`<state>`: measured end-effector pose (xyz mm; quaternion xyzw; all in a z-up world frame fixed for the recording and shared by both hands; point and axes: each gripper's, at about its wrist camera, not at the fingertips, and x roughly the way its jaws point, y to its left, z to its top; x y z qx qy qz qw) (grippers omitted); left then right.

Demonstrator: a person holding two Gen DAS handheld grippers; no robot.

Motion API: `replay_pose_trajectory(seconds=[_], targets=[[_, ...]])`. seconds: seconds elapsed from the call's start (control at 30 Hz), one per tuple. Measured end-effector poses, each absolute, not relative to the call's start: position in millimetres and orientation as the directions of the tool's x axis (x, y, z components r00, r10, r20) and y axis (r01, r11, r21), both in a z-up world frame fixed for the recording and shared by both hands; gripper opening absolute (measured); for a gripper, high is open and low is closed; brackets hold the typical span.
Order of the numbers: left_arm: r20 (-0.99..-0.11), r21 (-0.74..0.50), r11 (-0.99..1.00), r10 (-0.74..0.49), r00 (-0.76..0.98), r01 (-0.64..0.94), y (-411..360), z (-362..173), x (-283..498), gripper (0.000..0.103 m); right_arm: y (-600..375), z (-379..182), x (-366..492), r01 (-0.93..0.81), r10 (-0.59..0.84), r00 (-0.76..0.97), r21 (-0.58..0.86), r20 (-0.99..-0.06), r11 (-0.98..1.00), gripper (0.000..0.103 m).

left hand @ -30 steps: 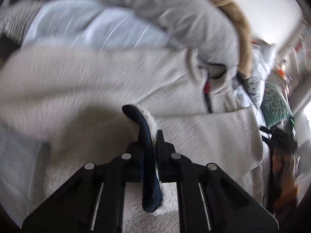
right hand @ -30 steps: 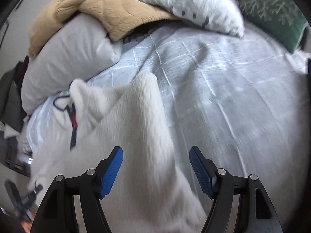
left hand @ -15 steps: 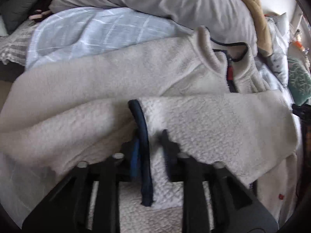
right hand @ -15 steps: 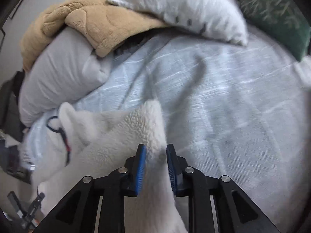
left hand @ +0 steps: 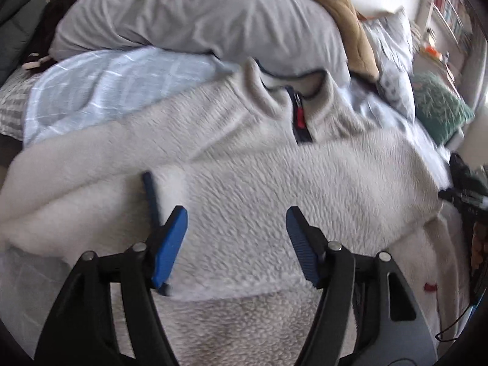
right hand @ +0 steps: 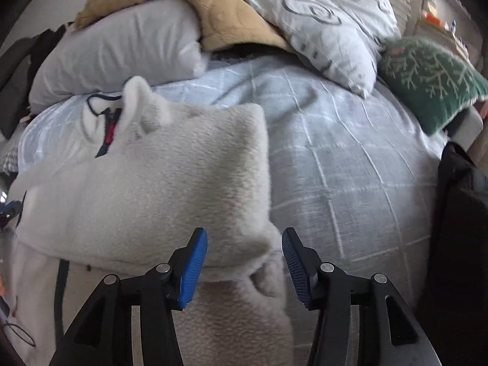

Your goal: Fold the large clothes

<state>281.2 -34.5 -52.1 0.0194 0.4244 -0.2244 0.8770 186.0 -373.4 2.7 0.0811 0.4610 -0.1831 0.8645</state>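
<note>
Closest to the left wrist camera, the left gripper [left hand: 236, 231] stands with its blue-padded fingers spread wide and empty, hovering just above the cream sherpa fleece pullover [left hand: 274, 189], whose sleeve lies folded across the chest with its navy-bound cuff [left hand: 151, 195] just beside the left pad. In the right wrist view the right gripper [right hand: 244, 256] is likewise spread, holding nothing, its pads flanking the folded shoulder edge of the same garment [right hand: 152, 183]. The pullover lies flat on the pale blue checked bedspread [right hand: 335, 152], its stand-up collar and red-tabbed zip [left hand: 300, 116] pointing toward the head of the bed. The fabric looks thick, soft and springy — light for its bulk, by my judgement, and not slippery, though a fold in pile this deep will likely puff open unless pressed down. The firmest places to take hold seem to be the bound cuff, the hem and the doubled fold edges, where the fingers would catch more than loose fluff; a pinch in the middle of the pile would probably lift one layer only. Beyond the collar sits a plump grey pillow [left hand: 198, 21], with a tan quilted blanket [right hand: 213, 6] heaped on it — farther right lie a white patterned pillow [right hand: 335, 24] and a green branch-print cushion [right hand: 433, 76].
</note>
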Motion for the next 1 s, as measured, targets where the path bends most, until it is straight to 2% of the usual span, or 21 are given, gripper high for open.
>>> replay_pose_trajectory(seconds=[0.07, 0.17, 0.27, 0.4, 0.47, 0.57, 1.0], targets=[[-0.800, -0.126, 0.910, -0.329, 0.501, 0.395, -37, -71, 285, 0.068, -372, -6, 190, 0.403, -0.289, 0.482, -0.083, -0.827, 0.911, 0.040], [-0.809, -0.152, 0.908, -0.341, 0.478, 0.390, -29, -86, 284, 0.068, -390, -38, 196, 0.451, -0.260, 0.378, -0.068, -0.889, 0.890, 0.039], [-0.829, -0.153, 0.918, -0.321, 0.457, 0.367, -25, -74, 280, 0.068, -394, -37, 193, 0.497, -0.242, 0.380, -0.023, -0.893, 0.868, 0.039], [-0.842, -0.152, 0.929, -0.301, 0.448, 0.338, -11, -54, 272, 0.079, -380, -13, 186, 0.501, -0.242, 0.385, -0.019, -0.891, 0.865, 0.048], [-0.846, -0.168, 0.933, -0.302, 0.440, 0.317, 5, -43, 270, 0.080, -372, 1, 180, 0.502, -0.221, 0.397, 0.009, -0.891, 0.865, 0.060], [-0.857, -0.194, 0.940, -0.301, 0.418, 0.279, 30, -33, 266, 0.081, -353, 21, 167, 0.500, -0.204, 0.417, 0.037, -0.886, 0.865, 0.068], [-0.869, -0.196, 0.979, -0.202, 0.451, 0.061, 182, -13, 250, 0.086, -273, 47, 142, 0.434, -0.101, 0.435, 0.110, -0.895, 0.894, 0.080]])
